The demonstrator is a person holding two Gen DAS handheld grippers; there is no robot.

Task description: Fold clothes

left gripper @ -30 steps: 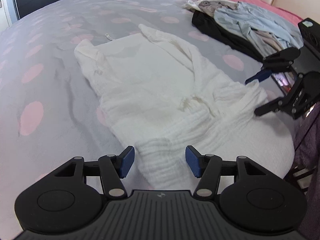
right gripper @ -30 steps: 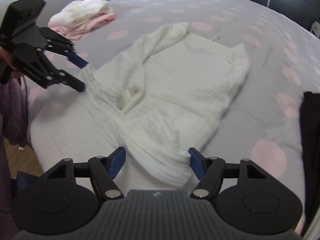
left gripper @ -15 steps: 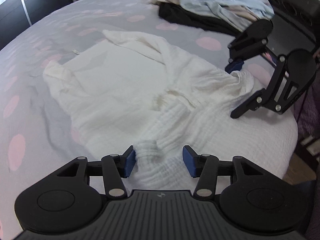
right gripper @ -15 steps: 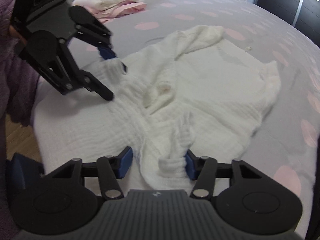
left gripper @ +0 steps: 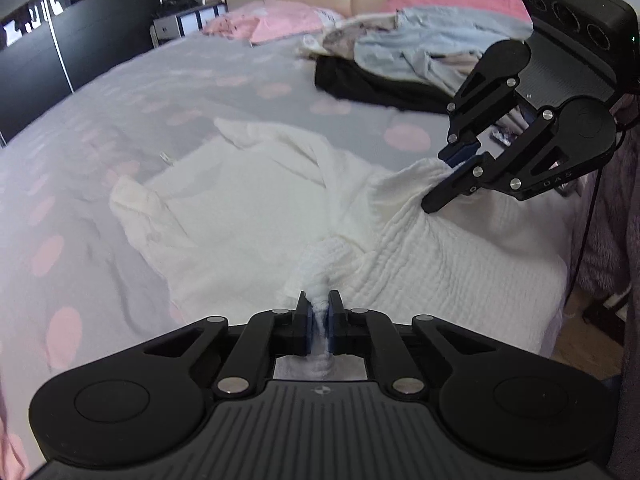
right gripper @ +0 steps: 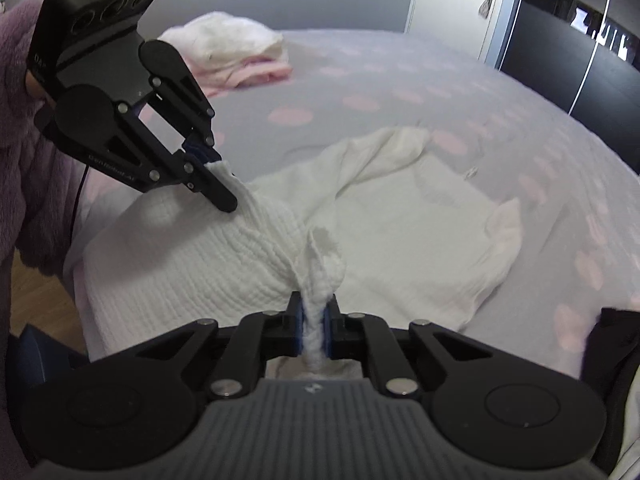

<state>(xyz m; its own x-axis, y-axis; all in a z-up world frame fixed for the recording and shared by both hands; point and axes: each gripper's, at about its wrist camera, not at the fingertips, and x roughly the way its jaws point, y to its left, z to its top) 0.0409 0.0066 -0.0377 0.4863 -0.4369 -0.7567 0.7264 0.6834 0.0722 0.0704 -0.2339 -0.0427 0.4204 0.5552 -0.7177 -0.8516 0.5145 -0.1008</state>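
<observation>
While both pinch white garment (left gripper: pixel 256 196), left claw (left gripper: pixel 319 316) clenched, right claw (right gripper: pixel 314 322) closing (lettering unreadable), dotted bedspread (left gripper: pixel 120 120)

White crinkled garment (left gripper: pixel 248 200) (near edge lifted), spread on bed

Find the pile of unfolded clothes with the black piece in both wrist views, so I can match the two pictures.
Left wrist view: the pile of unfolded clothes lies at the upper right, on the spotted bedspread, behind the right gripper.
Right wrist view: only a black edge of the pile shows at the lower right border.
Shared landmark: the white garment, pinched by both grippers, the left gripper included.
</observation>
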